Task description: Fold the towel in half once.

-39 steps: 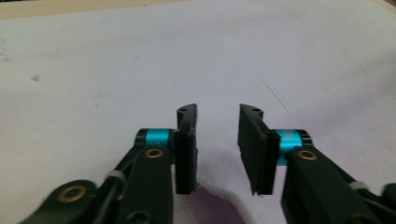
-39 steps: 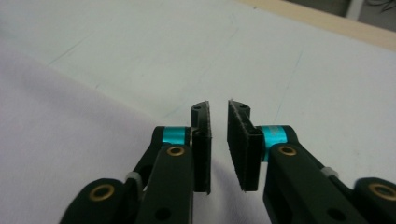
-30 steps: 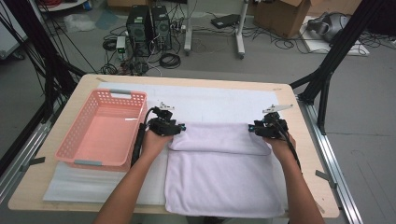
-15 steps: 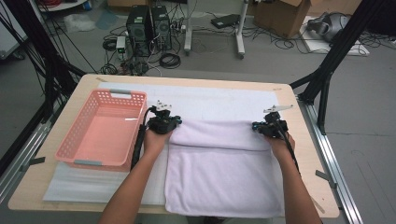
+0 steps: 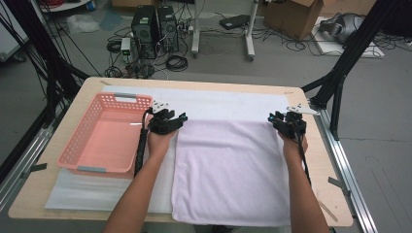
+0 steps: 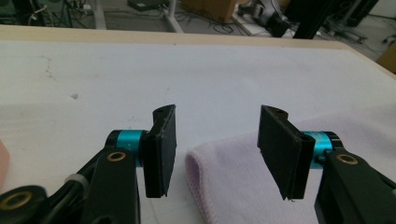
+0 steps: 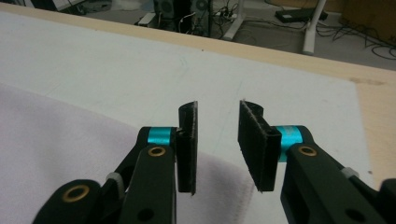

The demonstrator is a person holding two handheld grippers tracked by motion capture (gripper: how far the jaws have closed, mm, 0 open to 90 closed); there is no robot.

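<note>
A lilac towel (image 5: 233, 170) lies spread flat on the white mat (image 5: 218, 102). My left gripper (image 5: 176, 119) sits at the towel's far left corner and my right gripper (image 5: 278, 119) at its far right corner. The left gripper's (image 6: 218, 112) jaws have just been opening and stand apart; the towel's rounded corner (image 6: 233, 186) lies on the mat below the gap, touched by neither pad. The right gripper's (image 7: 218, 106) jaws have also just been opening. The towel's edge (image 7: 56, 140) lies under its left jaw, and the pads press on nothing.
A pink plastic basket (image 5: 91, 169) stands on the left of the wooden table (image 5: 335, 194), close to my left forearm. The white mat runs past the towel towards the far edge. Black frame posts, computers and cables stand on the floor behind.
The towel's far edge, bunched one second ago, now lies flat and straight. Both hands shifted slightly towards the far side and outwards. Both grippers closed at the corners, then let go.
</note>
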